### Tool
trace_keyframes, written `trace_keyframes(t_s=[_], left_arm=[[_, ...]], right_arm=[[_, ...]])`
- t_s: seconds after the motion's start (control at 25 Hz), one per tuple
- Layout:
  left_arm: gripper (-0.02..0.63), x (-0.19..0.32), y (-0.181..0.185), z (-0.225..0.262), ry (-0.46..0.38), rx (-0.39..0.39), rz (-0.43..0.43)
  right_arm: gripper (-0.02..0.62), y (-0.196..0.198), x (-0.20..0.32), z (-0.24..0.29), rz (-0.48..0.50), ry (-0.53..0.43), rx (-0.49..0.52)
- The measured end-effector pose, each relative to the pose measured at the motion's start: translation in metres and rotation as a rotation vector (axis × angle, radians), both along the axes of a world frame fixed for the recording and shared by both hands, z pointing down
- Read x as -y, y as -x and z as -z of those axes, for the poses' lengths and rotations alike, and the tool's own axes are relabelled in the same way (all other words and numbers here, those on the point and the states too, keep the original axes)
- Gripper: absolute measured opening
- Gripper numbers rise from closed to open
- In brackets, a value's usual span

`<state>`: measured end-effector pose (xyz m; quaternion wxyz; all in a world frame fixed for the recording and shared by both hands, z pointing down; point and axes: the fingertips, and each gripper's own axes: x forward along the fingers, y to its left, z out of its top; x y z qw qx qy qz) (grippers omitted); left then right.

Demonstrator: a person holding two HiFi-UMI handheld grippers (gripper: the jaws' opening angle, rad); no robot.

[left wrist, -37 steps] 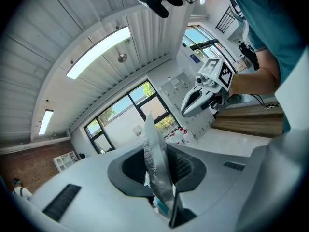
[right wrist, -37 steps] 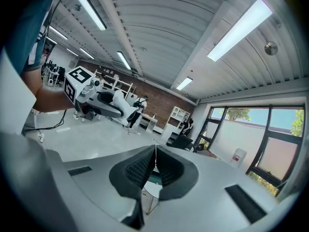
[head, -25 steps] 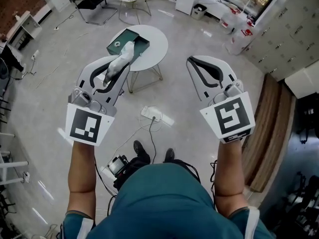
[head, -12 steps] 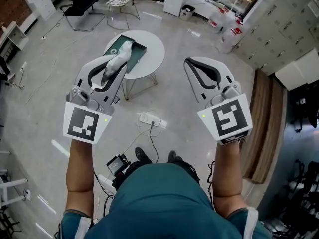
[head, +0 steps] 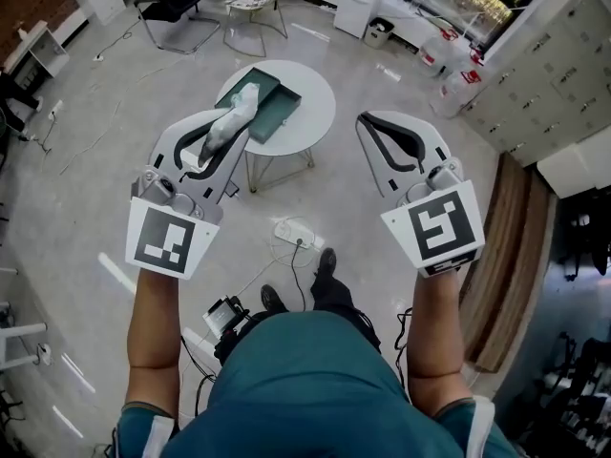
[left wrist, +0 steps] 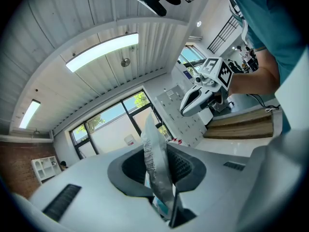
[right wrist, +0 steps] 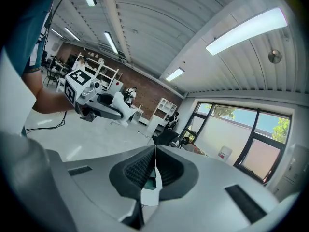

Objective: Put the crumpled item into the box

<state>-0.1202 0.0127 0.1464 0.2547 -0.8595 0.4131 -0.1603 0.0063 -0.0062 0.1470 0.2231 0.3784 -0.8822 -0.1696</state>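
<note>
The left gripper (head: 221, 134) is clamped on the crumpled item (head: 232, 117), a pale, silvery, wrinkled bag. In the left gripper view the bag is pinched between the two dark ribbed pads, and its free end sticks up past the jaw tips. The bag is in the air, not yet in the box.

Ahead of this gripper, and lower, a round white desk (head: 313, 113) stands on thin legs. An open dark green box (head: 272, 103) lies on the half of the desk nearer the left gripper. In the head view the far end of the bag overlaps the near rim of the box. How far above the box it hangs cannot be told.

Between the two grippers and nearer the person, a white power strip (head: 296, 234) lies on the floor with a cable running from it.

The right gripper (head: 380, 128) is held level with the left one and well apart from it, to the right of the desk. Its jaws are pressed together, and the right gripper view shows nothing held between them.
</note>
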Motion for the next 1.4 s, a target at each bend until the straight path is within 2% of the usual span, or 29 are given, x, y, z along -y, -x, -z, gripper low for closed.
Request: trace_keyframes(t_s=[0.16, 0.4, 0.64, 0.92, 1.2, 1.4], left_arm=[[0.089, 0.013, 0.012, -0.005, 0.011, 0.019, 0.073], [0.087, 0.056, 0.006, -0.002, 0.026, 0.033, 0.186], [0.088, 0.103, -0.02, -0.017, 0.045, 0.048, 0.252], [0.087, 0.164, -0.065, -0.02, 0.059, 0.059, 0.309], [0.089, 0.198, -0.072, -0.022, 0.068, 0.062, 0.306], [0.087, 0.232, -0.078, -0.035, 0.068, 0.056, 0.236]], right_arm=[[0.038, 0.016, 0.026, -0.005, 0.08, 0.001, 0.02], [0.038, 0.017, 0.082, -0.003, 0.201, -0.001, 0.036], [0.038, -0.003, 0.14, -0.017, 0.265, 0.02, 0.053], [0.038, -0.045, 0.208, -0.026, 0.32, 0.037, 0.062], [0.038, -0.051, 0.241, -0.028, 0.322, 0.048, 0.068], [0.038, -0.065, 0.266, -0.043, 0.242, 0.051, 0.059]])
